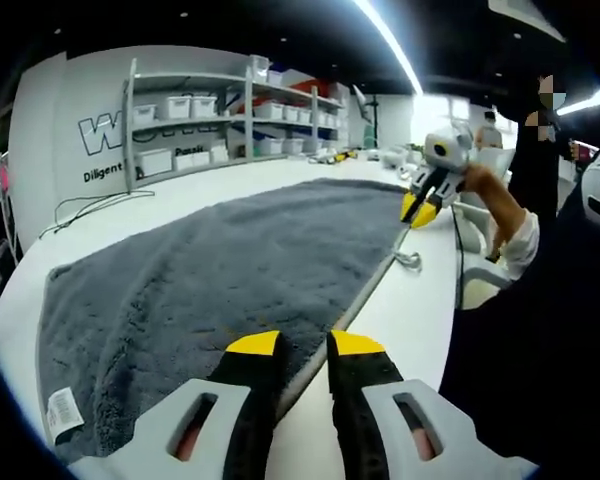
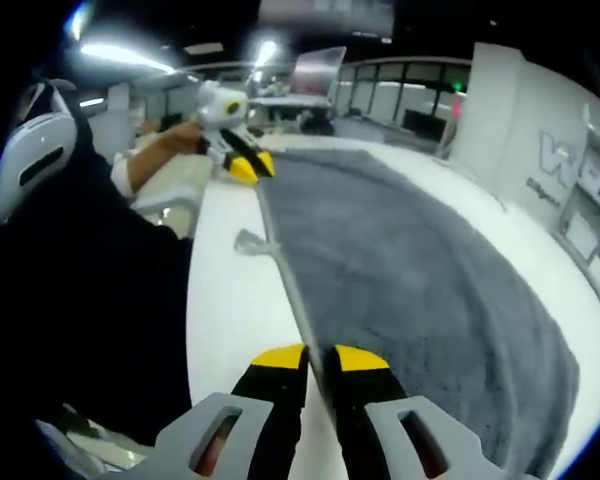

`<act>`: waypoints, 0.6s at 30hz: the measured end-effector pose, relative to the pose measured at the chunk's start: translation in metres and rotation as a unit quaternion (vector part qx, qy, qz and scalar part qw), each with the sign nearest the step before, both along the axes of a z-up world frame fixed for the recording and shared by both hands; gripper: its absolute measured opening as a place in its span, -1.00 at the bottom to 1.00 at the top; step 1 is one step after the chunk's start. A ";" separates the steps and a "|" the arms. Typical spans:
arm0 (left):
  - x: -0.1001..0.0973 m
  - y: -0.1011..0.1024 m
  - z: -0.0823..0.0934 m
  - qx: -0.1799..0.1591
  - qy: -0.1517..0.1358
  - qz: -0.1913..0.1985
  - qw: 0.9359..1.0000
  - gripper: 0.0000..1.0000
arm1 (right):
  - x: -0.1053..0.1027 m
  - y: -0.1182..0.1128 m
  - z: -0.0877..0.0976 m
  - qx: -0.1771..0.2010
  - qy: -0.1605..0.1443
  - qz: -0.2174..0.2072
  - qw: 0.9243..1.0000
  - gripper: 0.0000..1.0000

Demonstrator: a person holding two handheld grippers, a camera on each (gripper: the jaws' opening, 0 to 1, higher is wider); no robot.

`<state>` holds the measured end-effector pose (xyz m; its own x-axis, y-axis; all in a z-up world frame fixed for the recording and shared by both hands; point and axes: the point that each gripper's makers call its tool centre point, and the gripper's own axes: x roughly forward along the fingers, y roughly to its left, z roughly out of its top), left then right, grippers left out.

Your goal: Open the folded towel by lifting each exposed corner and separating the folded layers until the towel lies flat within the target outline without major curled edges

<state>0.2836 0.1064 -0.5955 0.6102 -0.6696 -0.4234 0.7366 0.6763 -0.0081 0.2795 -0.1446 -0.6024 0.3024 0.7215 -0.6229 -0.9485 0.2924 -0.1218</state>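
Grey towel [image 1: 230, 270] lies spread across the white tabletop [image 1: 420, 300], mostly opened, with its near long edge running between your two tools. Left tool [image 1: 305, 345] has its yellow-tipped jaws pinched on that hem at one end; right tool [image 2: 320, 358] looks clenched on the same hem at the other end. Each also appears far off in the other's view. A small hanging loop [image 2: 250, 240] sticks out from the hem midway, and a white label [image 1: 62, 412] sits at a corner.

Judgement: you're tensioning the last edge. Pull both ends apart evenly, keep the hem low, and lay it straight before letting go. Uneven tension would likely ripple or curl the edge. No outline is discernible here.
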 end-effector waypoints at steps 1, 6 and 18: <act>0.000 0.000 0.000 0.000 0.000 0.001 1.000 -0.66 | 0.000 0.000 0.000 0.001 0.003 -0.002 1.000 -0.88; 0.000 0.000 -0.001 -0.001 0.003 0.006 1.000 -0.70 | 0.000 0.001 -0.001 0.007 0.013 -0.010 1.000 -0.90; -0.001 0.000 -0.004 -0.015 0.022 0.024 0.999 -0.93 | 0.000 0.001 -0.001 0.012 0.024 -0.021 0.999 -0.94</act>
<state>0.2824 0.1063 -0.5991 0.6237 -0.6527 -0.4301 0.7013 0.7102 -0.0609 0.2796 -0.1436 -0.6035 0.3024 0.7235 -0.6205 -0.9399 0.3345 -0.0681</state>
